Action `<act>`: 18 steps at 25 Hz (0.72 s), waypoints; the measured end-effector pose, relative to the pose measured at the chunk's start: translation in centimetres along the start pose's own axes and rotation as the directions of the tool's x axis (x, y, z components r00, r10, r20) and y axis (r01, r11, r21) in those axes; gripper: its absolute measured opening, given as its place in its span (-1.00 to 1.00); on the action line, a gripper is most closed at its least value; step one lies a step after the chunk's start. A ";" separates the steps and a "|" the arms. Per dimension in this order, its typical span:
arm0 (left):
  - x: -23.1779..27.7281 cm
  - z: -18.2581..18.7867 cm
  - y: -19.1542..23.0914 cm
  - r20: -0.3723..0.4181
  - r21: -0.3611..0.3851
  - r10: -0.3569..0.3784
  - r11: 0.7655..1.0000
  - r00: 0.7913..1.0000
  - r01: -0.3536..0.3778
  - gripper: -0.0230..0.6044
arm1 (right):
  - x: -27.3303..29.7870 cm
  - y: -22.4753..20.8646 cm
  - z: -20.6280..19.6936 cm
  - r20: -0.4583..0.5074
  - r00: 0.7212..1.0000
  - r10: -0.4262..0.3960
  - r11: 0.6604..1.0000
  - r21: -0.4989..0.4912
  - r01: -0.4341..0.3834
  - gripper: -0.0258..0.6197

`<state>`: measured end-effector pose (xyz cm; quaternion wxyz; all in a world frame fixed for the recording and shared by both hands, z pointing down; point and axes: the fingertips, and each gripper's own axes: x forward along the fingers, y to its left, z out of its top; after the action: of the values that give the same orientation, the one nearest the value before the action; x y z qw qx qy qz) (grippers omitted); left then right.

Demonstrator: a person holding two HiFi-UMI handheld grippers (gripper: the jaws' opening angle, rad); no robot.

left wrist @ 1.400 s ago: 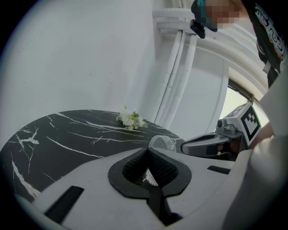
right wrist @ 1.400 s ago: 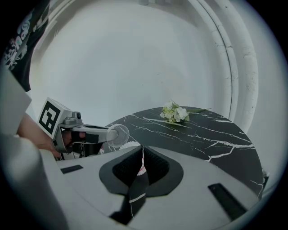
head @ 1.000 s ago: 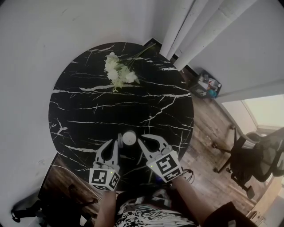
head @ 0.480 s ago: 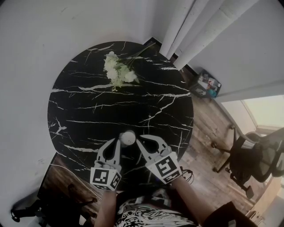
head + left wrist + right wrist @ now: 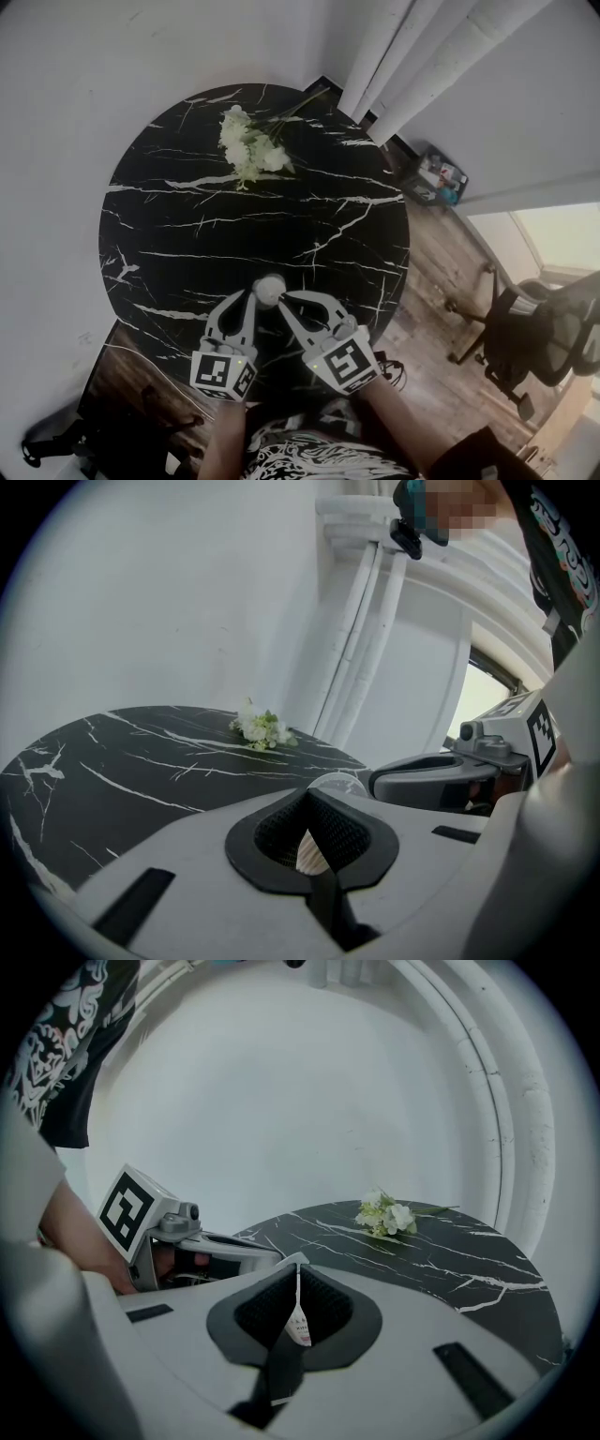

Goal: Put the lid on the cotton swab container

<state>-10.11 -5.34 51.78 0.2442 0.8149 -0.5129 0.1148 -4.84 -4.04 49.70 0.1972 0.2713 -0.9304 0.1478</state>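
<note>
Down near the front edge of the black marble tabletop (image 5: 187, 234), the left hand-held gripper (image 5: 250, 300) has its jaws closed on the ribbed, pale cotton swab container (image 5: 309, 851). Just beside it, the right hand-held gripper (image 5: 288, 303) pinches the thin lid (image 5: 298, 1321) edge-on between its closed jaws. Both tips meet at one small white round shape in the head view; the lid seems to be at the container's top, though whether it is seated is unclear. White flowers (image 5: 248, 150) lie well apart, at the far side
</note>
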 end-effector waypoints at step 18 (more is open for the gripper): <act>0.4 -0.3 -0.2 -0.008 -0.009 -0.012 1.000 1.000 0.012 -0.88 | 0.4 0.8 0.7 0.009 0.999 0.035 0.999 -0.027 -0.035 -0.86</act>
<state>-9.74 -5.41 52.13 0.2507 0.8165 -0.5073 0.1146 -5.76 -3.82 49.11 0.1940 0.2530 -0.9378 0.1376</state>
